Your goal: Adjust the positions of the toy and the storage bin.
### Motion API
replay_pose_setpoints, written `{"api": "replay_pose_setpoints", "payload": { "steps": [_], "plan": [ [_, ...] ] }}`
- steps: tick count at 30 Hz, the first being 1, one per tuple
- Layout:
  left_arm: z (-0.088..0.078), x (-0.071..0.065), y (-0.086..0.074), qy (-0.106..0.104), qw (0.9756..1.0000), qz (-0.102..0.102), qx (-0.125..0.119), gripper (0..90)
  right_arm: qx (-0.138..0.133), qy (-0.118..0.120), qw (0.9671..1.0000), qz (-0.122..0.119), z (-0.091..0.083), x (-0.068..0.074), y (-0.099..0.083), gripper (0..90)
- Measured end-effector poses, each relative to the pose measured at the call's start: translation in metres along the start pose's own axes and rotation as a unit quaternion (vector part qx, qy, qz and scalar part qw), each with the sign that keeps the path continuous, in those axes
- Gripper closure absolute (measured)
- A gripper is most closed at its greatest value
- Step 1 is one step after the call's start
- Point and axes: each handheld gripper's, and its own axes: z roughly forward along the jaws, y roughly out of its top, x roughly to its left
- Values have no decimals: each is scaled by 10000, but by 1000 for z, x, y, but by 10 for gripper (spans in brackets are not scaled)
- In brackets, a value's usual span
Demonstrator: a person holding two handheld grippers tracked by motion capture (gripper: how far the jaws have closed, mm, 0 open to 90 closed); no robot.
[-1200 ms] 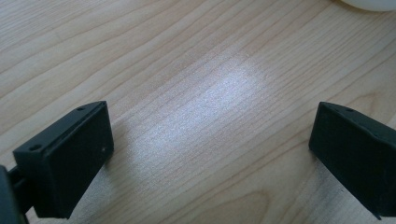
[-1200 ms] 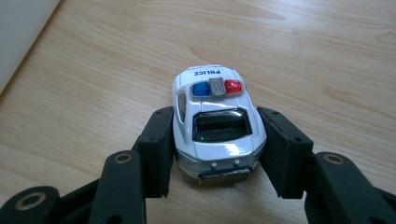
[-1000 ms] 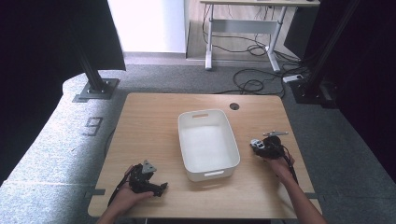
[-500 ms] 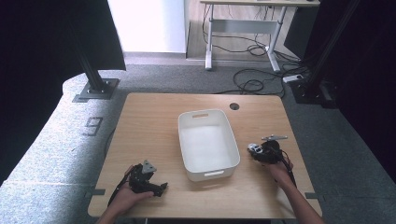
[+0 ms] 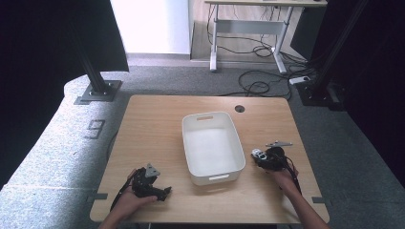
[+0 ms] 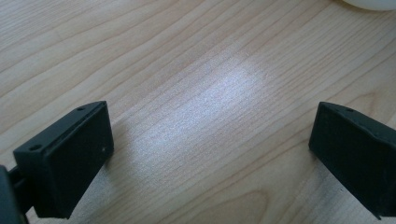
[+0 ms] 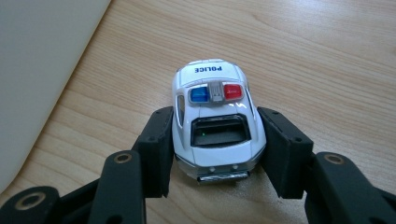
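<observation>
Police car (image 7: 215, 123) sits pinched between right gripper (image 7: 215, 140) jaws, white bin (image 5: 211, 146) beside it; left gripper (image 6: 212, 154) jaws spread over bare table (image 6: 196, 70).

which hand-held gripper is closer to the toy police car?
Right. The right hand-held gripper has its jaws against both sides of the toy police car, beside the white bin. The left hand-held gripper sits open over bare table, across the bin.

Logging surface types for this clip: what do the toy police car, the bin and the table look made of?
Toy police car: glossy white body, plastic or painted metal, judging by sharp highlights. Bin: matte white plastic, apparently, with moulded handle slots. Table: pale wood or wood-look laminate, visible grain, soft sheen.
</observation>
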Motion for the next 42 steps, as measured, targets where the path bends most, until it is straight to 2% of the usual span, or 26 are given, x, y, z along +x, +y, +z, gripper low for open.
{"api": "replay_pose_setpoints", "payload": {
  "steps": [19,25,36,37,38,42],
  "plan": [
    [-1,-1,-1,-8,10000,5,22,1,56,-44,9999,-107,-6,7,-7,488],
    [-2,-1,-1,-9,10000,6,34,1,63,-51,9998,-200,-9,15,-10,489],
    [-2,-1,-2,-15,10000,10,41,1,31,-102,9997,-205,-9,20,-12,481],
    [-2,-1,-2,-15,10000,12,42,1,18,-96,9998,-195,-9,19,-12,466],
    [-2,-1,-1,-17,10000,14,47,0,17,48,9999,-136,-8,18,-12,365],
    [-2,-1,-2,-24,10000,20,52,1,-46,117,9998,-141,-9,18,-13,303]
  ]
}}
